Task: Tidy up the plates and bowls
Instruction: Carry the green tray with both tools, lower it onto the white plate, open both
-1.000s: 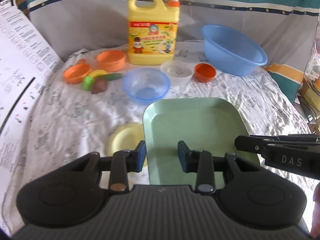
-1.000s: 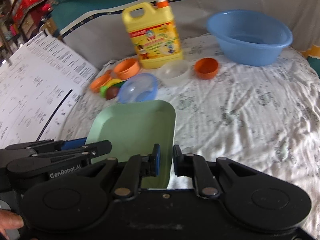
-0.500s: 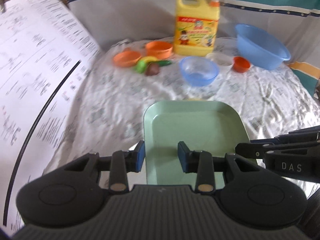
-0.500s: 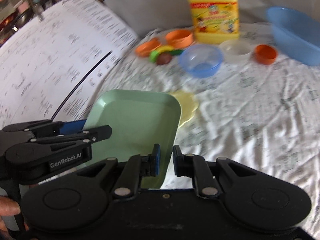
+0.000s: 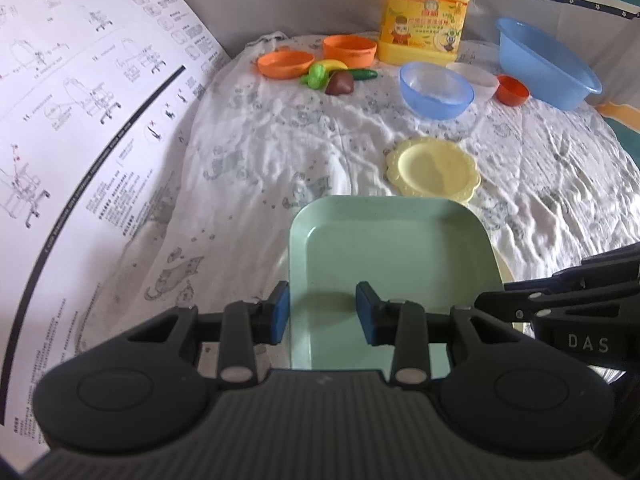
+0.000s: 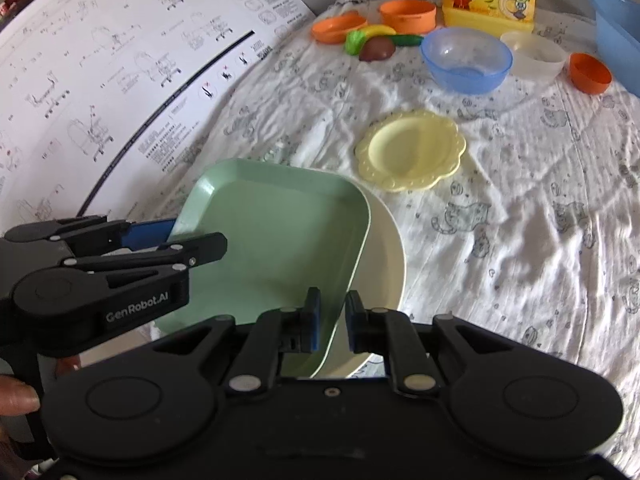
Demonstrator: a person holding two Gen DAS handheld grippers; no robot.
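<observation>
A square pale-green plate is held by both grippers over a round cream plate near the table's front edge. My left gripper straddles the green plate's left rim, its jaws fairly wide, one pad outside the rim and one inside. My right gripper is shut on the plate's right rim. A yellow scalloped plate lies on the cloth beyond. A blue bowl, a clear white bowl and orange bowls stand further back.
A yellow detergent jug and a blue basin stand at the back. Toy vegetables lie by a shallow orange dish. A small orange cup is at the right. A large printed sheet rises on the left.
Both grippers have carried the green plate back and to the left. The yellow plate, earlier hidden beneath it, now lies exposed. The cream plate has come into view under the green plate.
</observation>
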